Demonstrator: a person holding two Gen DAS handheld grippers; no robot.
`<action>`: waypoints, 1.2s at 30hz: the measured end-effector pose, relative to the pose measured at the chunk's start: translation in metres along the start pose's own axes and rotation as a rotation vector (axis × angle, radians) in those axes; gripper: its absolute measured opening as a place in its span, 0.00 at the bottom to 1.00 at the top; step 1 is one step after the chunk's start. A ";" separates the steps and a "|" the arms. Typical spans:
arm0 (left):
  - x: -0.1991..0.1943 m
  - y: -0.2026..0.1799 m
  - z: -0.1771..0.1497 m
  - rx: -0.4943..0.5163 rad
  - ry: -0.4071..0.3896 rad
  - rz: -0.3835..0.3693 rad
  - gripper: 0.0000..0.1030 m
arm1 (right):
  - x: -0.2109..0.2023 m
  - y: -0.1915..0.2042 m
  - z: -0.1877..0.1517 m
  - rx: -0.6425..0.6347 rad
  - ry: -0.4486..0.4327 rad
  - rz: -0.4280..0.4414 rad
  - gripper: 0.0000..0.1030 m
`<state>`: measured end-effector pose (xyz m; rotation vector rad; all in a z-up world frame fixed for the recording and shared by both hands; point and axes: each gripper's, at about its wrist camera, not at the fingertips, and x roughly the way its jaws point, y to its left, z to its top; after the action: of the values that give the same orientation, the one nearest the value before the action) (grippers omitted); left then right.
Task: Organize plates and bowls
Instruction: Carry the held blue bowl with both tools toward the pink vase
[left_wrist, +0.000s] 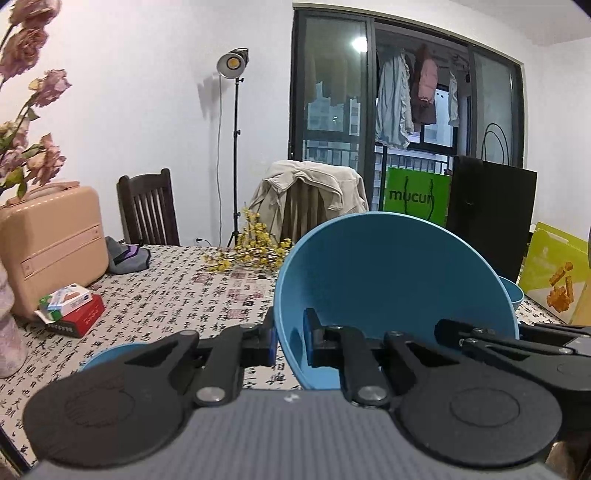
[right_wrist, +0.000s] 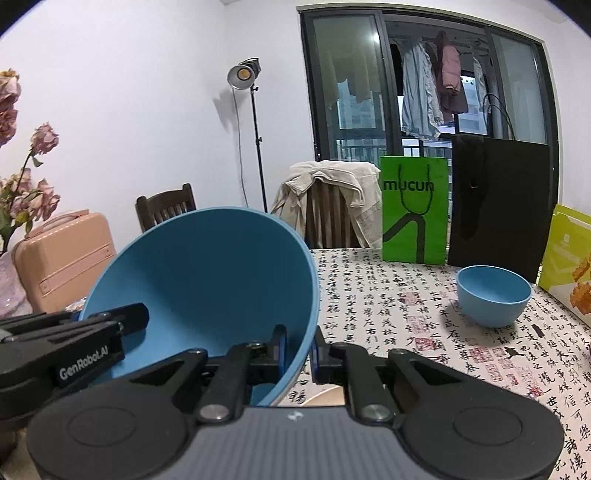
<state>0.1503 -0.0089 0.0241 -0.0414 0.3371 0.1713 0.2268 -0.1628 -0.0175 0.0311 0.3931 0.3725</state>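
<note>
Big bowl: we are holding this large blue bowl above the table, tilted so its open side is facing us. It is hanging between the two tools, one on each side of the rim.

Left gripper: its jaws are pressing together on the left wall of the big bowl, one pad outside and one pad inside.

Right gripper: its jaws are clamping the right wall of the same bowl in the same way. We think two grips are being used because the bowl is wide and one pinch at the rim would let it swing.

Small bowl: it is standing upright on the far right part of the table, near the black bag and well apart from the big bowl. We judge that the two bowls are going to be brought together, perhaps nested, but which goes into which we cannot tell.

Other blue dish: a blue rim is showing near us on the left, just behind the left gripper's body; it is too hidden to say if it is a plate or a bowl.

Table: the cloth with printed characters is giving free space between the bowls.

Risk: if one grip is loosening, the tilted bowl may be slipping down.
</note>
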 end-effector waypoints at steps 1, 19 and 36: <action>-0.002 0.003 0.000 -0.003 -0.001 0.003 0.13 | -0.001 0.003 0.000 -0.002 0.000 0.004 0.12; -0.019 0.055 0.006 -0.032 -0.031 0.071 0.13 | 0.004 0.056 0.001 -0.045 0.019 0.094 0.12; -0.016 0.090 0.007 -0.063 -0.080 0.112 0.13 | 0.025 0.091 0.008 -0.085 0.020 0.156 0.13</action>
<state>0.1220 0.0782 0.0346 -0.0781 0.2541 0.2936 0.2197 -0.0691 -0.0098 -0.0253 0.3951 0.5432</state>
